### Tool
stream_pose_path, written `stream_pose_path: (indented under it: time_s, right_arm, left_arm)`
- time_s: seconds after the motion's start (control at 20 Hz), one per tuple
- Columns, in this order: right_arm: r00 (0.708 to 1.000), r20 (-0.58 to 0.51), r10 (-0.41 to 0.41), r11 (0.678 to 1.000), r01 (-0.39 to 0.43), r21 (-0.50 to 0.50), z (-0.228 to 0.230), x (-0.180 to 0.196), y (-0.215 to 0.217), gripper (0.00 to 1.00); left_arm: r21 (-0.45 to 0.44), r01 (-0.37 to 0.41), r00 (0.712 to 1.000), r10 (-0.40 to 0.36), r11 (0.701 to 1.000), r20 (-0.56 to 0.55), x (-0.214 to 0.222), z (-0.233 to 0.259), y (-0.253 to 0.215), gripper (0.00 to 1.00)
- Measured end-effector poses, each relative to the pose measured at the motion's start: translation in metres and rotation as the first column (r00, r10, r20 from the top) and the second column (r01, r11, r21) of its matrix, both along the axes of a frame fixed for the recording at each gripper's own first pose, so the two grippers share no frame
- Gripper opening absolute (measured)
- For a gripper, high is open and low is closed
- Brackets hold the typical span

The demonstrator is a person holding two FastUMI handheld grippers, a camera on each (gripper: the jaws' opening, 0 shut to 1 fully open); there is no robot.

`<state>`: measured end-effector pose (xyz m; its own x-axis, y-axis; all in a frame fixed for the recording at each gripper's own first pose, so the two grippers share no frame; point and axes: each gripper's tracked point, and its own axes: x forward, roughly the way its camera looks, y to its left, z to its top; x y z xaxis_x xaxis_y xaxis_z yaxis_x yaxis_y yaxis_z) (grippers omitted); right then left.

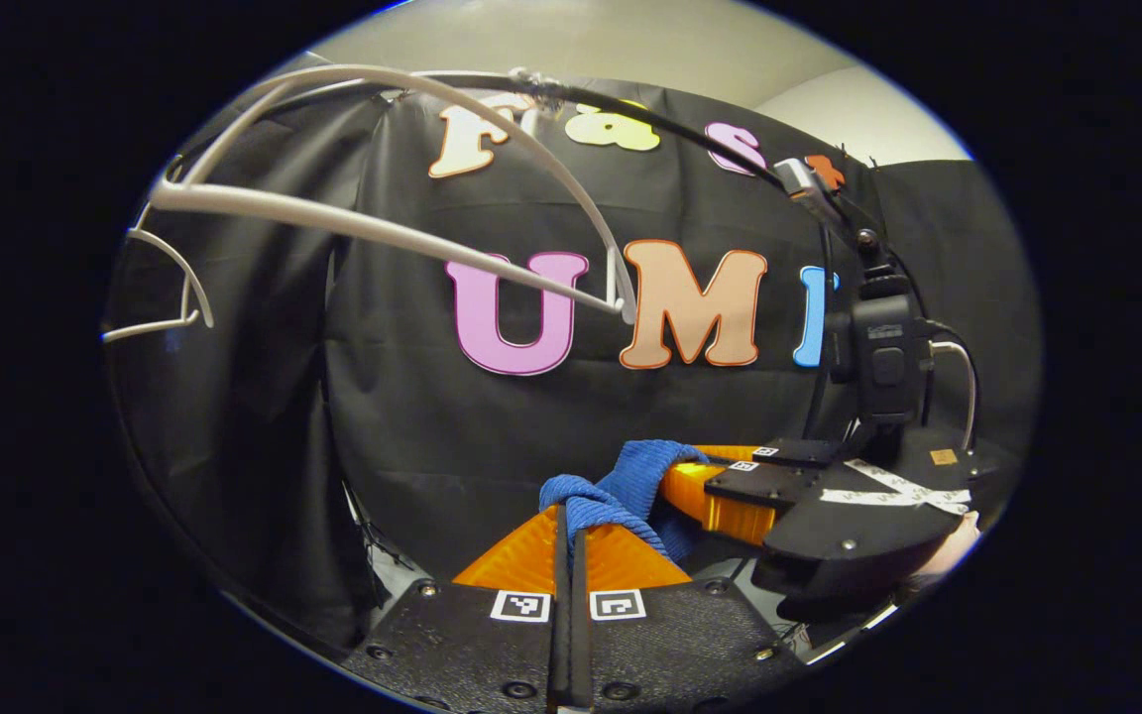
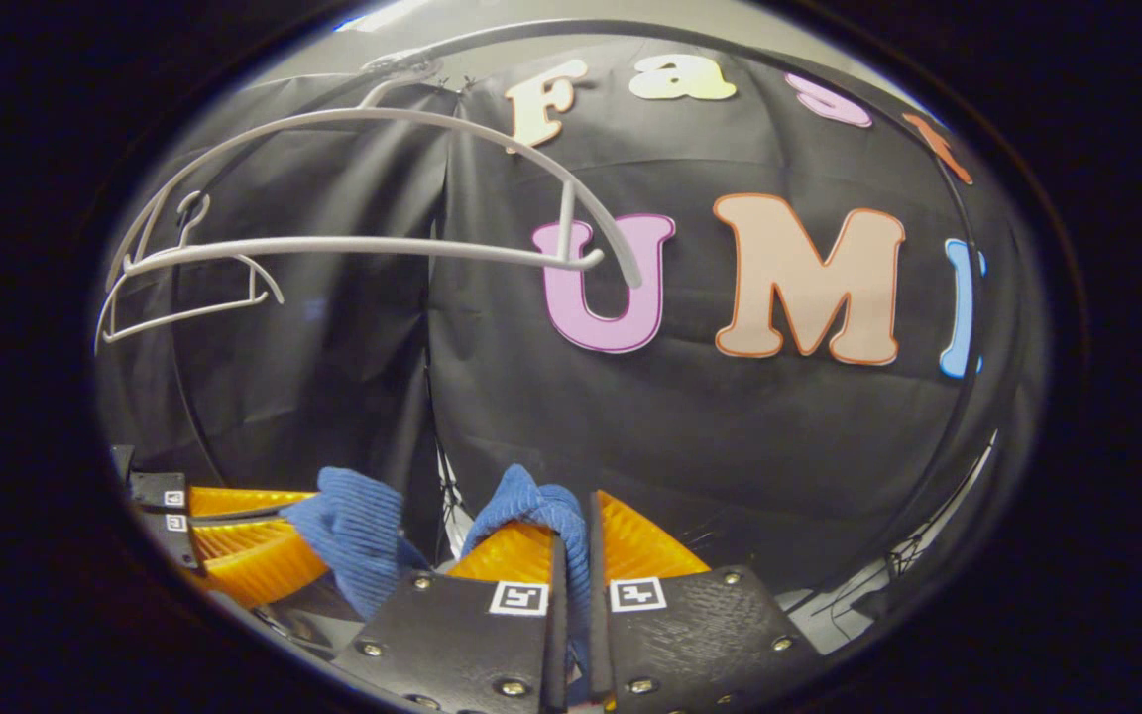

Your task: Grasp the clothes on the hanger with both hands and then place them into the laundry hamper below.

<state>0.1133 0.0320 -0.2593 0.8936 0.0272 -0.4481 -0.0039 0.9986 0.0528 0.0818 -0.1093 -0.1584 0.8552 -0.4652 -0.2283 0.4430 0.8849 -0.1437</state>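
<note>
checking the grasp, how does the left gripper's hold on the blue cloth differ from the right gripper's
In the left gripper view, the left gripper pinches the blue cloth near the ends of its fingers, the fabric bunched above them. In the right gripper view, the right gripper has cloth running farther down between its fingers. Both are shut on the cloth, below the bare white hanger.

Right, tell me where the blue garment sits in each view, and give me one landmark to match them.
Left gripper view: blue garment low centre, pinched in the left gripper, running right to the right gripper.
Right gripper view: low centre, bunched at the right gripper, with another fold at lower left.
Shared landmark: the bare white hanger, upper left.
</note>
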Motion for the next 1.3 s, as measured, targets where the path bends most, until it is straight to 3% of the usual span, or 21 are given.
stream_pose_path:
  time_s: [0.65,1.05,1.15,1.2,1.3]
  right_arm:
    - [0.966,-0.252,-0.063,0.998,0.054,-0.041,-0.115,-0.058,-0.033,0.08]
    - [0.939,-0.335,-0.078,0.997,0.067,-0.044,-0.147,-0.085,-0.035,0.09]
    - [0.933,-0.353,-0.072,0.997,0.06,-0.046,-0.154,-0.091,-0.031,0.04]
    - [0.929,-0.364,-0.067,0.997,0.053,-0.049,-0.156,-0.094,-0.03,0.09]
    - [0.924,-0.378,-0.061,0.998,0.046,-0.049,-0.162,-0.1,-0.027,0.09]
  left_arm:
    - [0.093,0.065,0.97,-0.041,0.993,-0.239,0.005,-0.117,-0.013,0.02]
    - [0.138,0.041,0.934,0.011,0.99,-0.356,-0.014,-0.166,0.014,0.01]
    - [0.146,0.034,0.92,0.026,0.989,-0.391,-0.013,-0.178,0.017,0.01]
    - [0.151,0.031,0.912,0.033,0.988,-0.408,-0.015,-0.184,0.018,0.01]
    - [0.155,0.023,0.9,0.047,0.988,-0.434,-0.019,-0.195,0.023,0.01]
